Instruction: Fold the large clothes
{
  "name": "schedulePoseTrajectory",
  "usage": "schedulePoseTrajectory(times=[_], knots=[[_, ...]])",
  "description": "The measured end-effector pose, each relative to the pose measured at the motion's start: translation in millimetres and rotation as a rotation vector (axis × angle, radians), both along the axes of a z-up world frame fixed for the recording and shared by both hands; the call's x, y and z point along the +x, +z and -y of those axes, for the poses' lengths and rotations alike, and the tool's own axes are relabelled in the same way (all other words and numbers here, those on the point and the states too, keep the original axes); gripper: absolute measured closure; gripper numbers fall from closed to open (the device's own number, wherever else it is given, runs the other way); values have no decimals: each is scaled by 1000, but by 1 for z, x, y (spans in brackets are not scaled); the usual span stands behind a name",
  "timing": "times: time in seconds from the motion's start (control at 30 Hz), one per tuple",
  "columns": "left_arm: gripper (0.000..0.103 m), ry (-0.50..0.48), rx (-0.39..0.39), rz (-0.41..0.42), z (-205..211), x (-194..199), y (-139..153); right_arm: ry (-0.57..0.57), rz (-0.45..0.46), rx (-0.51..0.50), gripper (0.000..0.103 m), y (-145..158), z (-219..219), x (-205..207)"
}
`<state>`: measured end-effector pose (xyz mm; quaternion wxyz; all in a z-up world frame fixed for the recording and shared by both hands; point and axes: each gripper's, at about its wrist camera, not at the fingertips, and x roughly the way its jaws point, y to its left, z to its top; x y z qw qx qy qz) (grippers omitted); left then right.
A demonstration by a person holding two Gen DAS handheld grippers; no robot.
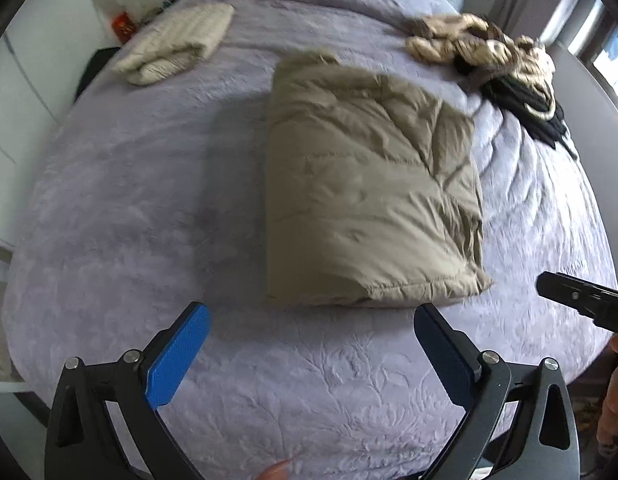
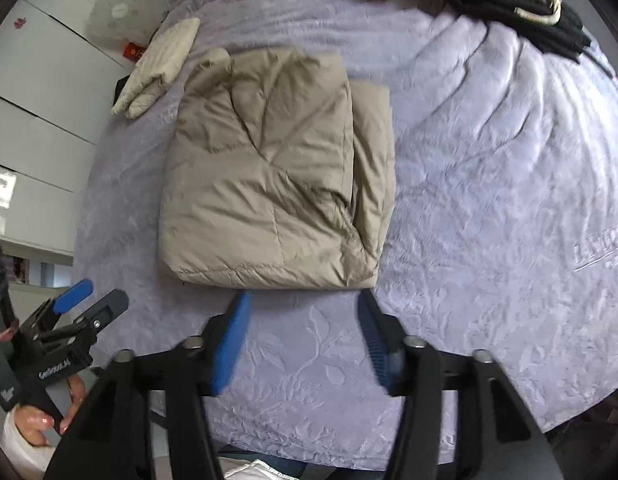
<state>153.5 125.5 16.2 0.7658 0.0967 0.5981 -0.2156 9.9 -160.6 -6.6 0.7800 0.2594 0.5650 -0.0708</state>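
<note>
A tan padded jacket (image 1: 369, 184) lies folded into a thick rectangle on the lilac bedspread (image 1: 129, 200); it also shows in the right wrist view (image 2: 269, 176). My left gripper (image 1: 309, 316) is open and empty, just short of the jacket's near edge. My right gripper (image 2: 303, 300) is open and empty, its blue fingertips (image 2: 239, 308) close to the jacket's near edge. The left gripper shows at the lower left of the right wrist view (image 2: 89, 296), and the right gripper's black tip at the right of the left wrist view (image 1: 565, 288).
A folded cream garment (image 1: 177, 44) lies at the bed's far left, also in the right wrist view (image 2: 157, 68). A heap of beige and black clothes (image 1: 493, 60) sits at the far right. White cupboards (image 2: 37, 92) stand left of the bed.
</note>
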Motion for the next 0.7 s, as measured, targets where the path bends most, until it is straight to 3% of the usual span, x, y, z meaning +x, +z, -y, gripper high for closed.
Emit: schedulePoseTrajectory(times=[0.03, 0.13, 0.23, 0.3, 0.7], knots=[[1, 12, 3, 22, -1, 1, 6, -1, 10, -17, 21, 4, 1, 4], [1, 37, -22, 68, -4, 5, 24, -7, 47, -57, 19, 18, -2, 7], [1, 41, -47, 62, -4, 7, 34, -27, 95, -106, 16, 33, -2, 7], [1, 39, -25, 83, -1, 6, 42, -41, 120, -124, 1, 40, -3, 5], [1, 52, 7, 166, 6, -6, 81, -68, 152, -230, 0, 59, -13, 3]])
